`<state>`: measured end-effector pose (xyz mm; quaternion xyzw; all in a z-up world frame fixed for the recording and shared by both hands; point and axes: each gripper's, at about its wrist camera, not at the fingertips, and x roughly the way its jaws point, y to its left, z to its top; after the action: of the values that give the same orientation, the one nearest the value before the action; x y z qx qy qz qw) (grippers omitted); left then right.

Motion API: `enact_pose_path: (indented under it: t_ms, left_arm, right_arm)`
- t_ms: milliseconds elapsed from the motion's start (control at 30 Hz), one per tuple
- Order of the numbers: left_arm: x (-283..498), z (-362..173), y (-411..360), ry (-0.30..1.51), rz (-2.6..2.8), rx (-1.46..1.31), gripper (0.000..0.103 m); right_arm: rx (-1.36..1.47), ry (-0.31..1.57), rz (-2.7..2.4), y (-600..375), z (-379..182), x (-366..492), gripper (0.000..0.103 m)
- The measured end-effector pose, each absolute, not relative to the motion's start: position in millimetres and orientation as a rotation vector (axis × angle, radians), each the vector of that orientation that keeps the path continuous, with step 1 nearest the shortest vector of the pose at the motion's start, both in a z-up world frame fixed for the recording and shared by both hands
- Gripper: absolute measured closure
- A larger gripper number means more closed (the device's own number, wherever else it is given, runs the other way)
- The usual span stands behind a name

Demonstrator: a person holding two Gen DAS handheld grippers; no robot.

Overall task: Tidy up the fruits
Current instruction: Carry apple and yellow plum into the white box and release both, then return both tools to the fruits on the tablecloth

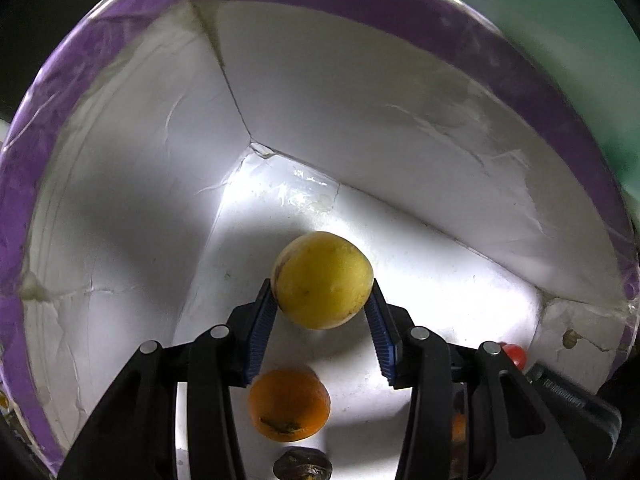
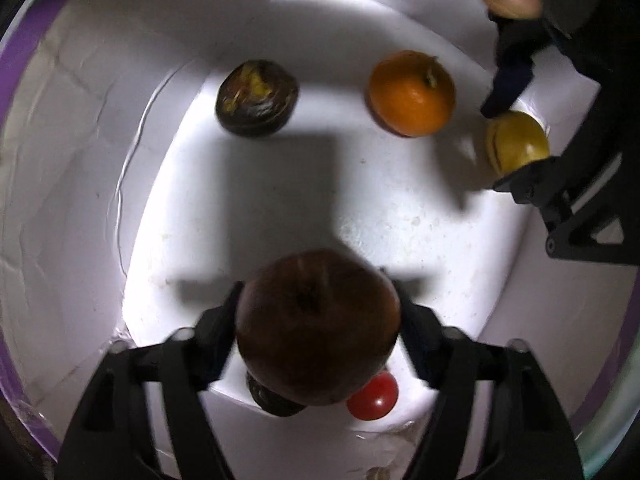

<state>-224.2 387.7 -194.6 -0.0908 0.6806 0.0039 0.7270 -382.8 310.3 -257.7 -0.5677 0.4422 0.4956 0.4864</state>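
In the left wrist view, the left gripper (image 1: 323, 312) points down into the white box (image 1: 120, 184), its blue pads clamped on the yellow fruit (image 1: 322, 279); the orange (image 1: 289, 404) lies on the floor at 6 o'clock from it

In the right wrist view, the brown apple (image 2: 318, 328) sits between the right gripper (image 2: 320, 320) fingers; contact cannot be told through the blur. Open floor lies at 12 o'clock, the red tomato (image 2: 374, 397) at 6 o'clock
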Motion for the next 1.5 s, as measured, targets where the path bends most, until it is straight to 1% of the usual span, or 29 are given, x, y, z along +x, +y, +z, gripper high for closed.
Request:
enact_pose_path:
  t_ms: [33, 67, 133, 233, 267, 300, 333, 400, 467, 533, 600, 633, 700, 767, 800, 833, 933, 1067, 1133, 1233, 1300, 1433, 1500]
  left_arm:
    - [-224.4, -194.2, 386.7, 1.504, 0.016, -0.195, 0.058]
    - [-224.3, -191.7, 387.0, 1.501, 0.027, -0.186, 0.055]
    - [-222.8, -181.3, 388.9, 1.466, 0.058, -0.163, 0.036]
    - [-240.3, -148.1, 392.7, 1.382, 0.122, -0.147, 0.032]
    - [-249.1, -134.8, 393.9, 1.346, 0.139, -0.149, 0.029]
    - [-264.7, -114.7, 394.5, 1.287, 0.174, -0.144, 0.024]
    - [-277.8, -99.8, 393.4, 1.24, 0.207, -0.13, 0.02]
    - [-310.3, -63.7, 385.8, 1.124, 0.277, -0.091, 0.015]
    - [-335.3, -35.9, 379.2, 1.04, 0.33, -0.052, 0.014]
    - [-356.3, 4.3, 361.1, 0.95, 0.364, -0.029, 0.013]
    - [-360.7, 50.1, 320.3, 0.84, 0.37, -0.014, 0.013]
    - [-357.4, 62.1, 314.7, 0.797, 0.358, -0.011, 0.012]
    - [-347.3, 99.4, 292.2, 0.688, 0.301, -0.021, 0.012]
    - [-331.9, 125.0, 263.0, 0.609, 0.229, -0.044, 0.012]
    - [-314.3, 138.0, 242.5, 0.574, 0.175, -0.059, 0.009]
    - [-297.6, 143.3, 228.1, 0.555, 0.138, -0.071, 0.004]
    - [-241.5, 150.9, 168.6, 0.548, 0.029, -0.097, 0.004]
    - [-131.2, 125.7, 98.2, 0.605, -0.091, -0.074, 0.004]
    - [-79.0, 105.7, 77.4, 0.639, -0.117, -0.101, 0.004]
    - [2.6, 68.6, 53.5, 0.699, -0.09, -0.163, 0.004]
    - [38.7, 49.7, 45.4, 0.728, -0.084, -0.208, 0.004]
    - [80.2, 32.0, 43.1, 0.714, -0.074, -0.283, 0.004]
    - [96.8, 23.2, 45.6, 0.742, -0.083, -0.331, 0.004]
  right_arm:
    - [-1.353, 1.067, 1.226, 309.7, -251.4, -384.2, 0.018]
    - [-1.331, 1.051, 1.241, 310.6, -243.9, -381.8, 0.016]
    - [-1.287, 0.985, 1.251, 304.2, -225.0, -384.6, 0.011]
    - [-1.237, 0.854, 1.268, 284.6, -189.9, -395.9, 0.011]
    - [-1.219, 0.783, 1.287, 273.1, -170.1, -403.9, 0.011]
    - [-1.206, 0.735, 1.299, 265.5, -158.0, -408.7, 0.011]
    - [-1.165, 0.641, 1.34, 248.3, -129.5, -418.8, 0.011]
    - [-1.09, 0.55, 1.389, 216.2, -92.3, -420.9, 0.011]
    - [-0.964, 0.427, 1.41, 182.0, -40.3, -409.0, 0.008]
    - [-0.854, 0.343, 1.372, 166.5, 1.1, -388.9, 0.006]
    - [-0.736, 0.292, 1.302, 134.5, 38.7, -371.9, 0.005]
    - [-0.677, 0.272, 1.251, 117.0, 56.1, -361.3, 0.004]
    - [-0.575, 0.228, 1.12, 76.2, 83.5, -327.9, 0.002]
    - [-0.504, 0.227, 1.004, 39.9, 95.3, -303.7, 0.002]
    - [-0.481, 0.232, 0.96, 21.6, 94.7, -288.8, 0.002]
    - [-0.45, 0.234, 0.883, -2.8, 97.0, -270.1, 0.002]
    - [-0.381, 0.293, 0.746, -51.2, 88.1, -220.3, 0.001]
    - [-0.211, 0.451, 0.609, -128.3, 59.1, -122.4, 0.001]
    - [-0.118, 0.531, 0.533, -161.7, 38.5, -81.6, 0.001]
    - [0.049, 0.661, 0.408, -202.4, 4.6, -11.7, 0.001]
    - [0.095, 0.697, 0.359, -216.9, -13.4, 21.2, 0.001]
    - [0.11, 0.751, 0.329, -225.3, -31.6, 81.1, 0.002]
    - [0.103, 0.775, 0.339, -222.3, -34.5, 104.6, 0.007]
